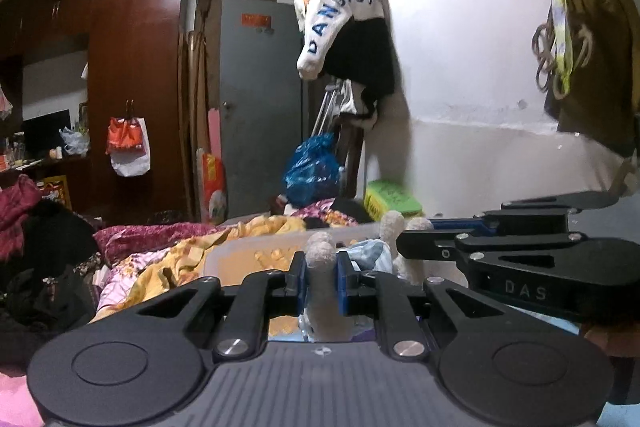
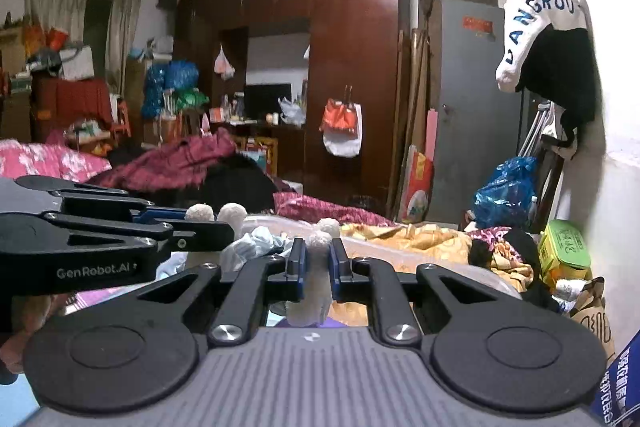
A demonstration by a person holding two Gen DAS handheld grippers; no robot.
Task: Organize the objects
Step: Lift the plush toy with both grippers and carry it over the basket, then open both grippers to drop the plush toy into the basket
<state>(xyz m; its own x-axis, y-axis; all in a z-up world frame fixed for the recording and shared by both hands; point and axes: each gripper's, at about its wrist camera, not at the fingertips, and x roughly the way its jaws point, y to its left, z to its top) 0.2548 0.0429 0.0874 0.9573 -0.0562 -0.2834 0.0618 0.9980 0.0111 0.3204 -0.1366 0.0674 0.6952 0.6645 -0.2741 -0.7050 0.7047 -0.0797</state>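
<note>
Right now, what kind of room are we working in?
Most likely a lived-in, cluttered bedroom. A tall glossy dark-red wooden wardrobe stands against the far wall, crumpled yellow and pink floral bedding spreads in front of the grippers, and a white garment with blue lettering hangs on the wall.

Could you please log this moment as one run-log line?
left hand-held gripper: shut on fuzzy cloth | right hand-held gripper: shut on fuzzy cloth | clear bin: ahead on bed

Counted: two grippers, left gripper [image 1: 321,269] and right gripper [image 2: 316,263], each clamped on one fuzzy cream sock [image 1: 323,255]; one clear plastic bin [image 1: 256,259]; one wardrobe [image 2: 352,67]; one grey door [image 2: 472,107]; two blue plastic bags [image 2: 506,191].
</note>
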